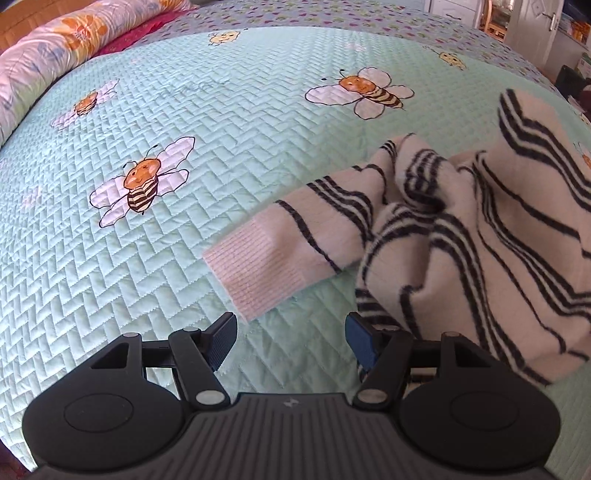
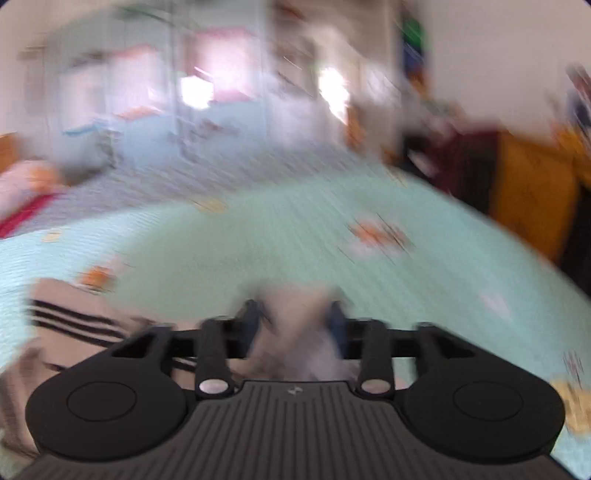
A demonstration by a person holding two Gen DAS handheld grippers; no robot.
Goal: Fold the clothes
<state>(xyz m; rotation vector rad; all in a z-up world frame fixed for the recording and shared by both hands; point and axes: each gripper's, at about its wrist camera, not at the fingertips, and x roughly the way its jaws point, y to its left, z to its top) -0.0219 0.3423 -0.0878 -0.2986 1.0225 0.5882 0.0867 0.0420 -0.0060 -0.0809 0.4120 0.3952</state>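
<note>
A white fluffy sweater with black wavy stripes (image 1: 480,236) lies bunched on the bed at the right of the left wrist view; one sleeve with a ribbed cuff (image 1: 255,266) stretches left. My left gripper (image 1: 291,341) is open and empty, just below the cuff, its right finger touching the sweater's edge. The right wrist view is heavily blurred. My right gripper (image 2: 295,325) is shut on a fold of the pale sweater fabric (image 2: 295,332), and more striped sweater (image 2: 74,325) trails to its lower left.
The bed is covered by a mint green quilted spread with bee prints (image 1: 147,184). A flowered duvet (image 1: 55,48) is rolled at the far left. Furniture and a door (image 1: 535,22) stand beyond the bed's far right edge.
</note>
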